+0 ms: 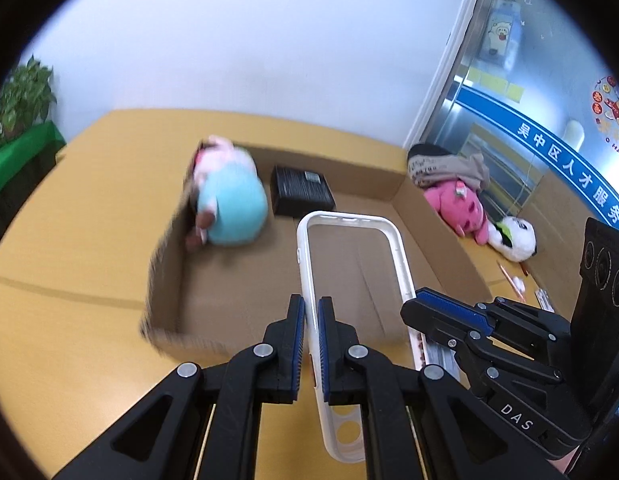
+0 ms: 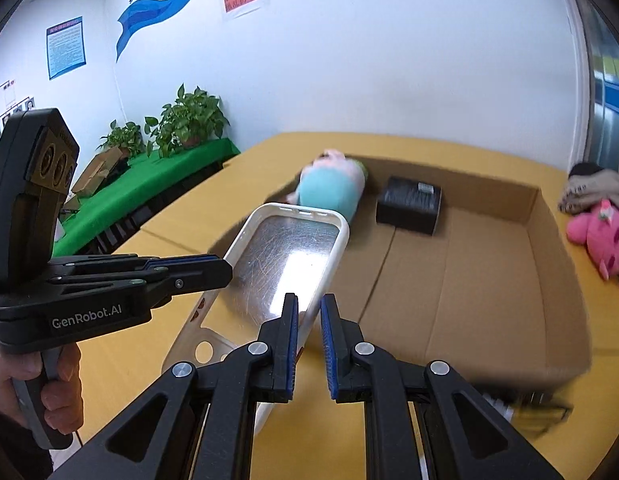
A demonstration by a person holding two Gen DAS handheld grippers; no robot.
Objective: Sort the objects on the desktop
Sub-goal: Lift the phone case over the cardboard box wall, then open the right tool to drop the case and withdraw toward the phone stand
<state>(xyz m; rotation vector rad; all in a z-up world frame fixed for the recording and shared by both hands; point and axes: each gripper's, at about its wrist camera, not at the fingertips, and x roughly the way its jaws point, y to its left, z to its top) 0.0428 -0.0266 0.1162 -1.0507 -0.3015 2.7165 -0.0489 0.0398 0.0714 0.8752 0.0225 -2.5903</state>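
A white-rimmed phone case (image 1: 349,216) with a clear back hangs in the air over the near end of an open cardboard box (image 1: 421,208), held by both grippers. My left gripper (image 1: 311,308) is shut on its left rim. The right gripper (image 1: 419,300) clamps the opposite rim from the side. In the right wrist view the phone case (image 2: 285,256) tilts up to the left, my right gripper (image 2: 309,304) is shut on its near right edge, and the left gripper (image 2: 225,266) pinches its left edge. A hand (image 2: 29,376) grips that tool's handle.
The cardboard box (image 2: 549,240) lies on a yellow table and holds a blue-and-pink plush (image 1: 233,204) and a black box (image 1: 301,192). Right of it lie a pink plush (image 1: 457,204), a white plush (image 1: 513,236), grey cloth (image 1: 445,164) and a pencil (image 1: 509,276). Potted plants (image 2: 189,120) stand on a green-covered table.
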